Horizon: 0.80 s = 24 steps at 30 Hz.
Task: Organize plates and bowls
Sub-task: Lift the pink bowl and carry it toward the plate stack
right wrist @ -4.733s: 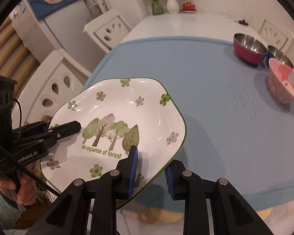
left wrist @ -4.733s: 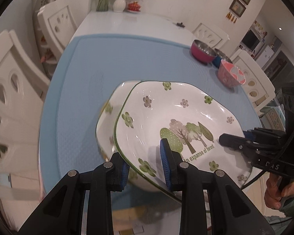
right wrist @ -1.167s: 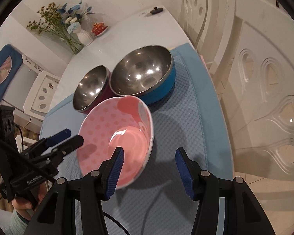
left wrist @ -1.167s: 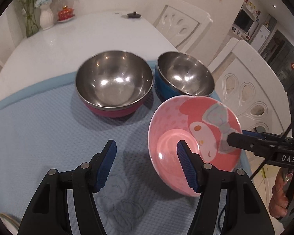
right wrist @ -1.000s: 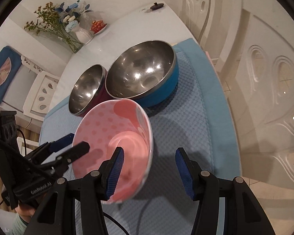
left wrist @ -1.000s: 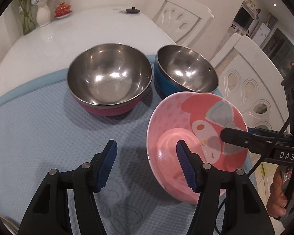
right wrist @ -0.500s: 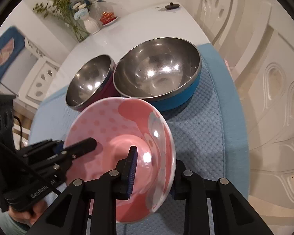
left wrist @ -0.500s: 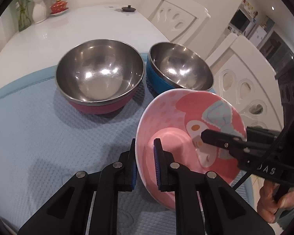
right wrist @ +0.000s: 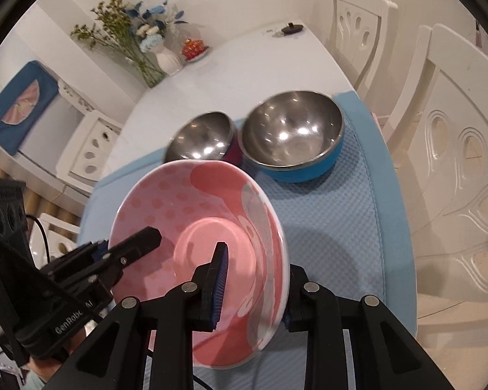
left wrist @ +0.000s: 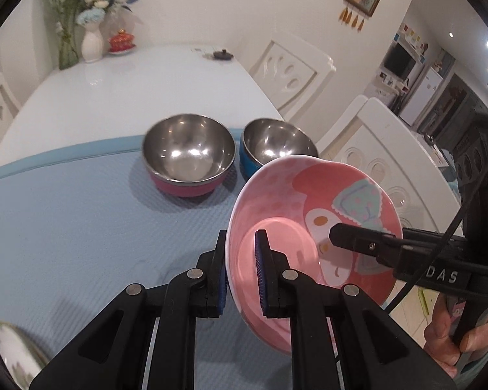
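— Pink bowl (left wrist: 312,227): where is it sitting?
— Lifted, tilted, empty; left gripper (left wrist: 240,273) and right gripper (right wrist: 253,289) are clamping its rim. Right's outer pad is hiding behind it.
— Steel bowls?
— Pink-sided bowl (left wrist: 189,157) and blue-sided bowl (left wrist: 276,149) are standing empty at twelve o'clock.

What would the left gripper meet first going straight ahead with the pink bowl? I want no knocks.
Probably the blue mat, then the steel bowl with the pink outside beyond. The left gripper, clamped on the pink bowl, points down at them; depth is unclear.
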Each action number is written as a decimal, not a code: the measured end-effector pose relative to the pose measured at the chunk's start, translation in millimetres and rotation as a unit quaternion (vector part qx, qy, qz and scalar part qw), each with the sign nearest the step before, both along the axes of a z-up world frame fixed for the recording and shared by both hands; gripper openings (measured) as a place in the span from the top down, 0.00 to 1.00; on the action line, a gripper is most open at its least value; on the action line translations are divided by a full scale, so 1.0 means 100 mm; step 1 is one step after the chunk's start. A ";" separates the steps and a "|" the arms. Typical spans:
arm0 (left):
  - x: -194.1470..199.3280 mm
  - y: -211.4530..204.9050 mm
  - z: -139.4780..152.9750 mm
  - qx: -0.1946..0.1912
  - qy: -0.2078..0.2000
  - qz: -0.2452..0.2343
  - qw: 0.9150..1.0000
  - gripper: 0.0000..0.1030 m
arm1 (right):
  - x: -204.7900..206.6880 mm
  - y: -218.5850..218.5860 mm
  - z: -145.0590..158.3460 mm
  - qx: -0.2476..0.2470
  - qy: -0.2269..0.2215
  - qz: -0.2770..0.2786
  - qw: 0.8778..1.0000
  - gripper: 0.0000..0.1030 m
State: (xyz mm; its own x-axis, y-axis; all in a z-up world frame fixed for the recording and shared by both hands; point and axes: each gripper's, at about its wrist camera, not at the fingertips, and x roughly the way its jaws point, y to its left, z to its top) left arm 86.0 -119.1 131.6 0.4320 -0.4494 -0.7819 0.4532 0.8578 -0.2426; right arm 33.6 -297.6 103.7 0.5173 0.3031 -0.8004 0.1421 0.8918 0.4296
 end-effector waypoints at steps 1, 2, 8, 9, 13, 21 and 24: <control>-0.06 0.05 0.04 -0.002 -0.002 0.005 1.000 0.89 | -0.02 0.03 0.05 0.000 -0.004 0.004 1.000 0.75; -0.10 0.09 0.08 -0.005 -0.004 0.010 1.000 0.89 | -0.06 0.07 0.10 -0.002 -0.009 0.009 1.000 0.75; -0.33 0.38 0.14 -0.009 0.001 0.039 0.999 0.89 | -0.24 0.35 0.25 -0.002 -0.018 0.028 0.999 0.75; -0.35 0.42 0.13 -0.008 0.003 0.040 0.999 0.89 | -0.26 0.42 0.25 -0.004 -0.015 0.034 0.999 0.75; -0.45 0.56 0.03 -0.002 0.019 0.043 0.999 0.89 | -0.37 0.60 0.18 -0.008 0.000 0.043 0.999 0.74; -0.61 0.75 -0.31 -0.009 0.062 0.034 0.997 0.89 | -0.50 0.83 -0.11 -0.017 0.056 0.033 0.998 0.73; -0.65 0.76 -0.48 -0.004 0.080 0.026 0.996 0.89 | -0.51 0.85 -0.29 -0.018 0.081 0.023 0.996 0.73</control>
